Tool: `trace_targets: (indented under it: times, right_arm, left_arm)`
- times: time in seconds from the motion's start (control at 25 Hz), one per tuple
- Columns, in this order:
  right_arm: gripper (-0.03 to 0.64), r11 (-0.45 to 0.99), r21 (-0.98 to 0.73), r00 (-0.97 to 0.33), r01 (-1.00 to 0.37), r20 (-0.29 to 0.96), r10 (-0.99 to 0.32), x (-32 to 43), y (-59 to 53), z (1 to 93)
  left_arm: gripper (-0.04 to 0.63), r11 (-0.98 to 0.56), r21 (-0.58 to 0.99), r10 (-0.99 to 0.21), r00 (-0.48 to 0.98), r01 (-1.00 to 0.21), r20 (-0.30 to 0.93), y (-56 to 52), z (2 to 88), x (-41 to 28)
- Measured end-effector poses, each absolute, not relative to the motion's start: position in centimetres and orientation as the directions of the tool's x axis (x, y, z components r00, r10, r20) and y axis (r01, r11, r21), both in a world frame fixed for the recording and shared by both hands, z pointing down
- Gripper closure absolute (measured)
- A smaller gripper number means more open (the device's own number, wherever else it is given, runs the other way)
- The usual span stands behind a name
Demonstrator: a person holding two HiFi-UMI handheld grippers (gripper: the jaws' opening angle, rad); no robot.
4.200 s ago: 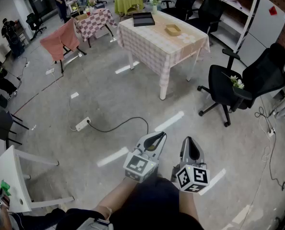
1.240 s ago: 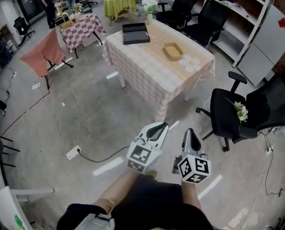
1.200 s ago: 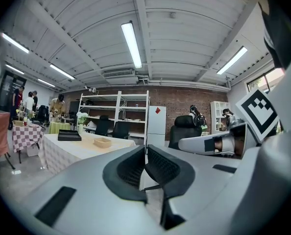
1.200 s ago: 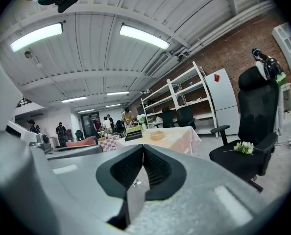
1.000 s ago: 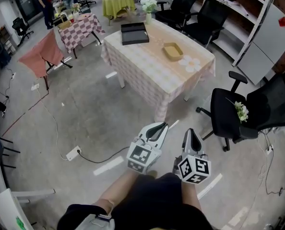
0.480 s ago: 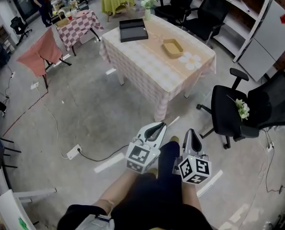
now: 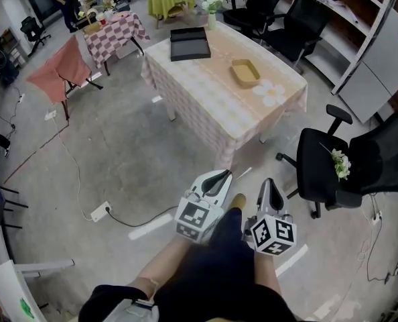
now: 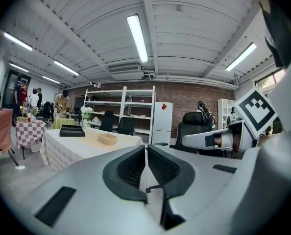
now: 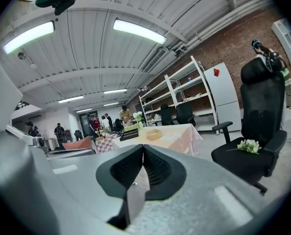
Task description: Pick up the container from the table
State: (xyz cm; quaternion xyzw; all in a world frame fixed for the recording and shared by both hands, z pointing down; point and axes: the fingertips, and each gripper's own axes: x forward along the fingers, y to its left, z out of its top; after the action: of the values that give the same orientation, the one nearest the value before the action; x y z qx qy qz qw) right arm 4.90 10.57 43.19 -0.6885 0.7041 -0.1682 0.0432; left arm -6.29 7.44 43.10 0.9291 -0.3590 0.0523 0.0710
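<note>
Left gripper [image 7: 216,178] and right gripper [image 7: 271,188] are both pressed closed and empty, well short of the table [image 7: 206,96]. The tan container [image 7: 244,73] sits mid-top. Arrive with jaws closed and they'd just shove it away — and the office chair [image 7: 329,173] crowds the near corner.

**Q:** Light level, src?
**A:** Bright and even. Src was the ceiling tubes [image 8: 138,37] overhead. In both gripper views they blew out to plain white w/ a slight halo.

**Q:** Shadows?
**A:** Soft and faint, no hard edges on the floor [image 7: 118,153].

**Q:** Sharpness, distortion?
**A:** Head view was sharp at ctr and bent twd the edges. Gripper views showed heavy fisheye w/ black vignette at the corners. Left gripper [image 8: 145,148] and right gripper [image 9: 143,148], close to the lens, were soft; bkgd was sharper.
</note>
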Motion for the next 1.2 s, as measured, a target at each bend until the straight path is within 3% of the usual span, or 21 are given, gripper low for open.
trace_targets:
  times: [1.2]
  right_arm:
    - [0.611,0.065,-0.312,-0.131,-0.948,0.198,-0.971,14.3,-5.9,42.7]
  left_arm:
    - [0.569,-0.703,0.110,-0.682,0.710,-0.702,0.173,-7.8,42.7,4.7]
